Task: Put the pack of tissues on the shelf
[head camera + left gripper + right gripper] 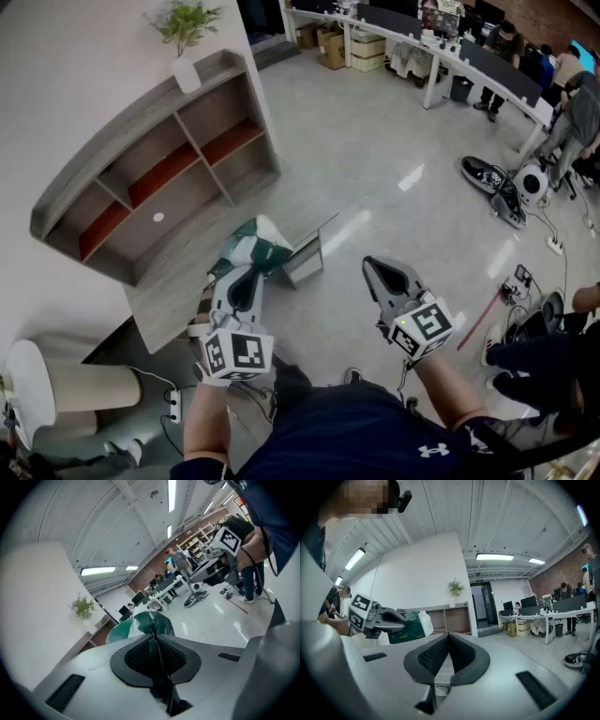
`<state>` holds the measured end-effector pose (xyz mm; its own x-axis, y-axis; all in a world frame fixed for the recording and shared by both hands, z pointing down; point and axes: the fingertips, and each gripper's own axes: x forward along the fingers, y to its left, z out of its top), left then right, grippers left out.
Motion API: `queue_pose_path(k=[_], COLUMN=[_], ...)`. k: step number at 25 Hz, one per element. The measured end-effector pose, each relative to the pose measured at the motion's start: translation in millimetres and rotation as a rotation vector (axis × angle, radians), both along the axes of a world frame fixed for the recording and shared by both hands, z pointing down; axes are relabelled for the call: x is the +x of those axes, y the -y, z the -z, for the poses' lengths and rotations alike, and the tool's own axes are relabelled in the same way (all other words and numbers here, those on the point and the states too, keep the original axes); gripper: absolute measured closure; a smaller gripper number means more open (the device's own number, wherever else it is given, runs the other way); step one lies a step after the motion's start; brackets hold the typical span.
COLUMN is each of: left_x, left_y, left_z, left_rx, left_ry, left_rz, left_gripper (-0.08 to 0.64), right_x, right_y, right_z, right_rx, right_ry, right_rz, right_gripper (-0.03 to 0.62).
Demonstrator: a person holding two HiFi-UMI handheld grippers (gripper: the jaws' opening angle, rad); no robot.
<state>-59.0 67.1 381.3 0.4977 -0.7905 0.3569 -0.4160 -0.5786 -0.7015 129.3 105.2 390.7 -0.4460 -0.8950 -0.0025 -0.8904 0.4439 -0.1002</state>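
Facing the shelf (159,178), I hold the tissues (255,246) in the air just in front of its lower right end. My left gripper (246,274) is clamped tight on their green wrap. My right gripper (371,264), further right of the shelf, has its jaws pressed together, empty.

Left gripper (248,274) angled down, clamping pack of tissues (269,246); right gripper (371,263) level, jaws together.
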Motion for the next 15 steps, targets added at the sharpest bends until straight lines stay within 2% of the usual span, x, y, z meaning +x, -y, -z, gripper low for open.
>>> queue_pose_path(k=[4,7,11,15], left_x=[51.9,67.0,64.2,43.1], left_y=[-56.3,-91.9,-116.6,-125.7], left_z=[-8.7,-22.2,-43.3,-52.5], left_rx=[-0.006,-0.014,-0.044,-0.078], left_ry=[-0.002,0.019,0.024,0.001], left_rz=[-0.133,-0.197,-0.258,-0.267], left_gripper=[0.515,0.515,0.515,0.515], right_x=[36.3,38.4,16.4,-12.1], right_y=[-21.0,-33.1,-41.6,-56.8], right_z=[4.8,4.2,-3.7,-10.7], right_rx=[0.014,0.006,-0.027,-0.053], right_ry=[-0.005,-0.002,0.011,0.02], right_rz=[-0.127,-0.166,-0.175,-0.171], right_gripper=[0.581,0.581,0.581,0.581])
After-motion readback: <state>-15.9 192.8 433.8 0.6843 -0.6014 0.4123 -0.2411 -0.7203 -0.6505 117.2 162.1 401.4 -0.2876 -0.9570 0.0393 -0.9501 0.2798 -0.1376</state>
